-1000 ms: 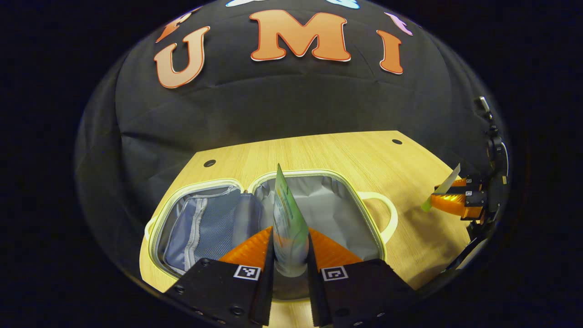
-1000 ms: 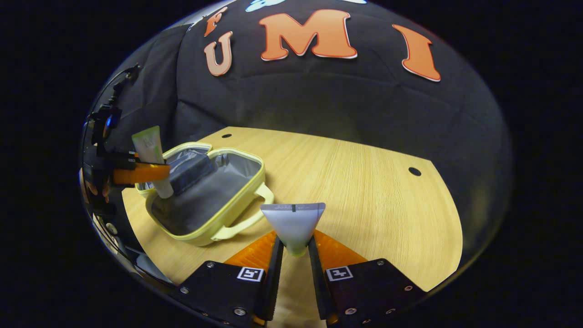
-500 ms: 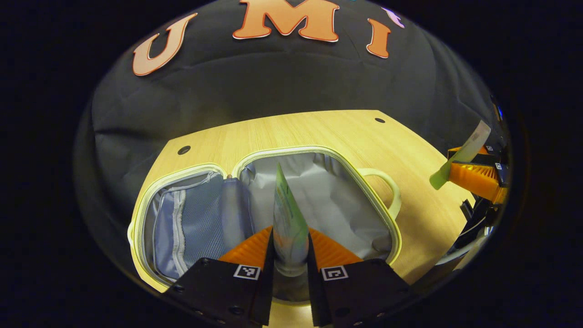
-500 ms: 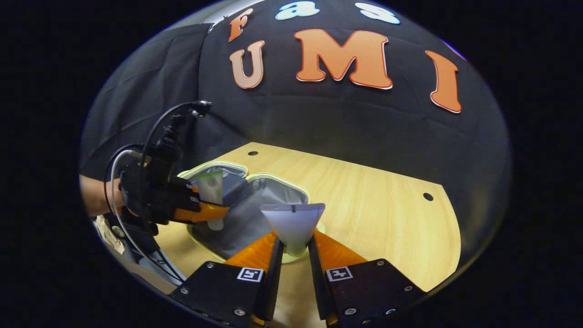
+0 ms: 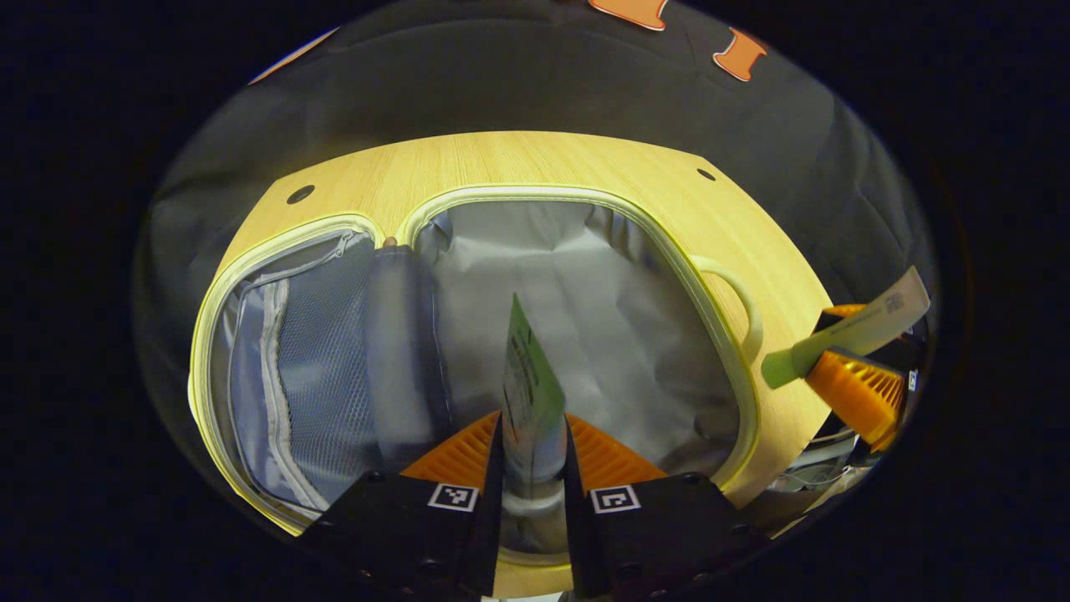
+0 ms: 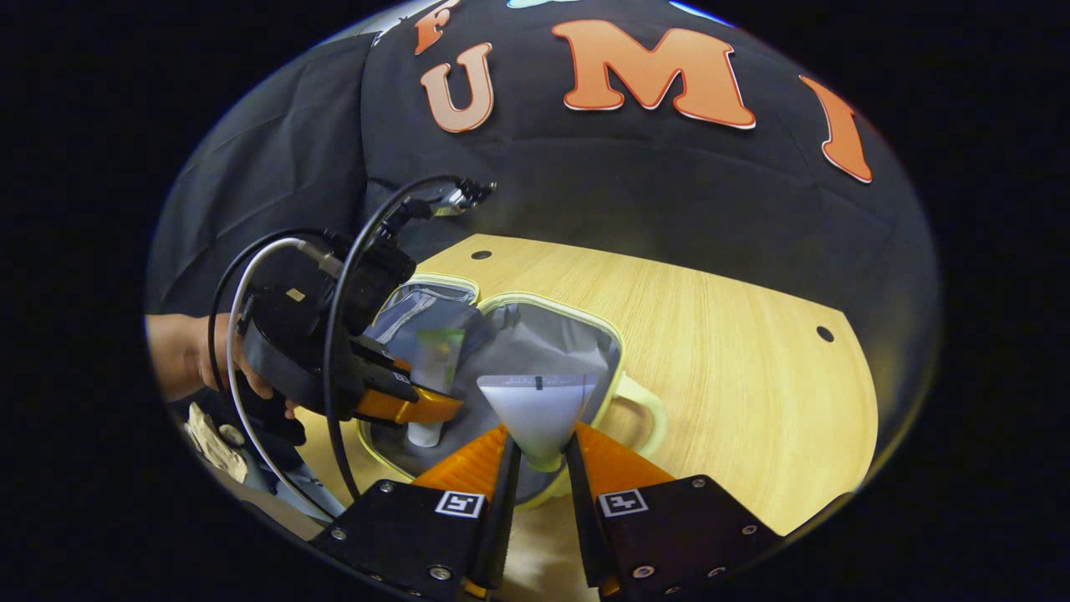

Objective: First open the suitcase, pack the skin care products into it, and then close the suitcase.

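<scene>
In the left gripper view, the left gripper [image 5: 532, 456] is clamping both fingers on a green-and-white squeeze tube [image 5: 527, 393], cap end toward the camera, crimped end pointing away. The tube is hanging over the open pale-yellow suitcase with grey fabric lining [image 5: 585, 284], above its right-hand half. The suitcase is lying flat on the light wooden table [image 5: 518, 163], both halves spread apart; the left half is carrying a grey mesh zip pocket [image 5: 309, 351], and a pale-yellow carry handle [image 5: 740, 297] is sticking out from the right rim. Farther right, the right gripper [image 5: 823, 355] is gripping a white squeeze tube with a pale green cap [image 5: 844, 330], tilted, beside the suitcase's handle side.

In the right gripper view, the right gripper is pinching that white tube near its cap, with the flat crimped end fanning upward. Beyond it lies the open suitcase, where the left gripper, held by a person's hand [image 6: 188, 355], is holding the green-and-white tube upright, cap down, over the lining. Whether the cap is touching the lining cannot be told.
</scene>
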